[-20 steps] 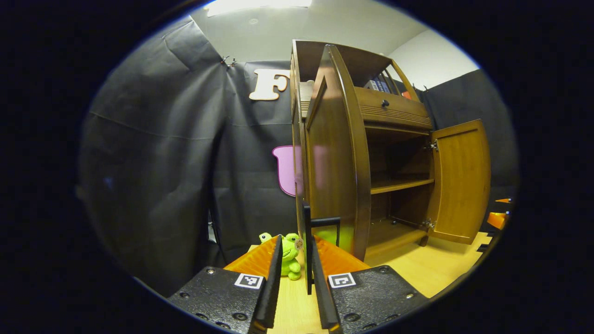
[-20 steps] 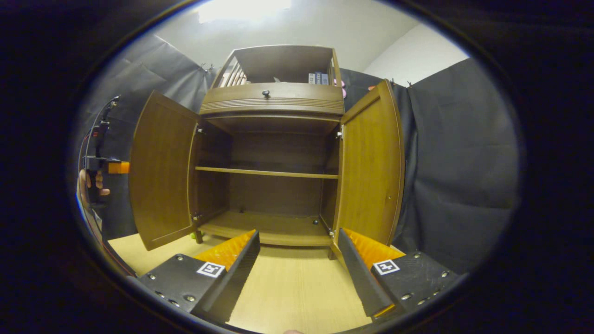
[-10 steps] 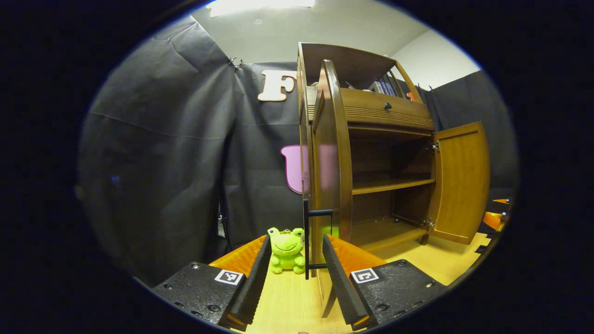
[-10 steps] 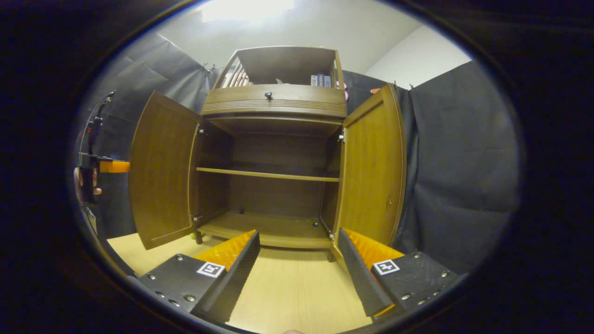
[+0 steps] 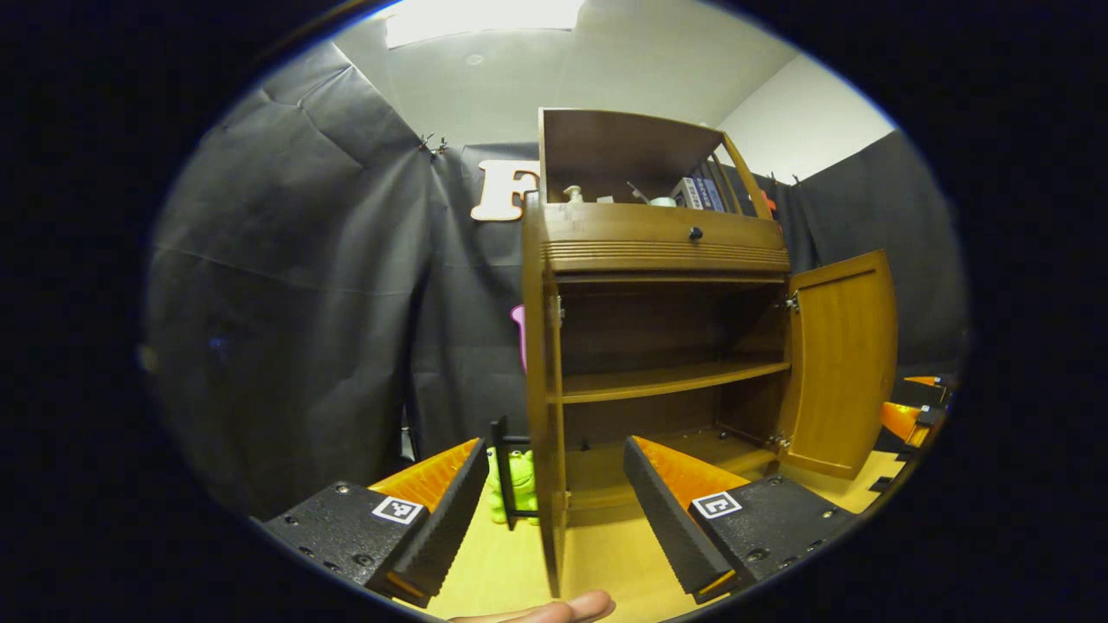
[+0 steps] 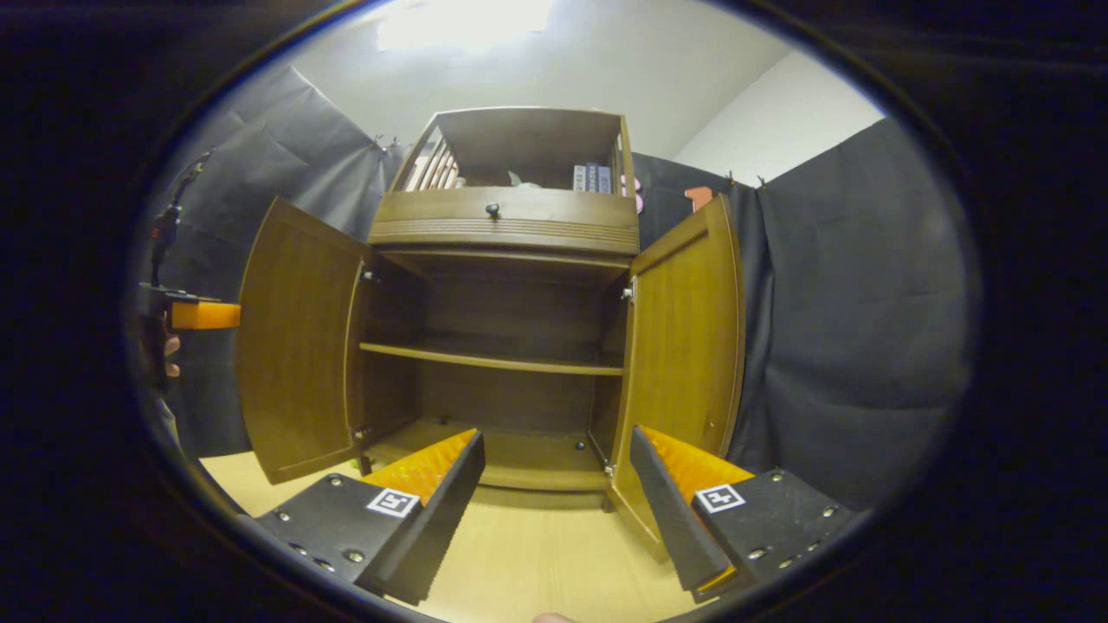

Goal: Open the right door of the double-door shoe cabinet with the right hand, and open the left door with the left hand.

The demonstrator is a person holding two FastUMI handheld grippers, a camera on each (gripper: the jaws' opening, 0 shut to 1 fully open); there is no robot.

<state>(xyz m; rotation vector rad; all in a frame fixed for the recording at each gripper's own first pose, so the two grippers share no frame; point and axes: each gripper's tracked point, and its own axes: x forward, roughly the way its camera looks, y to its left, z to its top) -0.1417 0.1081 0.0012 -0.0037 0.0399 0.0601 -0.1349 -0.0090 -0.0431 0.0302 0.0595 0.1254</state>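
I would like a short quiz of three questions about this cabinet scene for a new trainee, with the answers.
1. True or false: both lower doors of the cabinet are open.
2. What lies on the middle shelf? A) shoes B) nothing C) books
3. Fill in: the green frog toy stands beside the left door, near its ____.

Key:
1. True; the right door is open too.
2. B
3. handle
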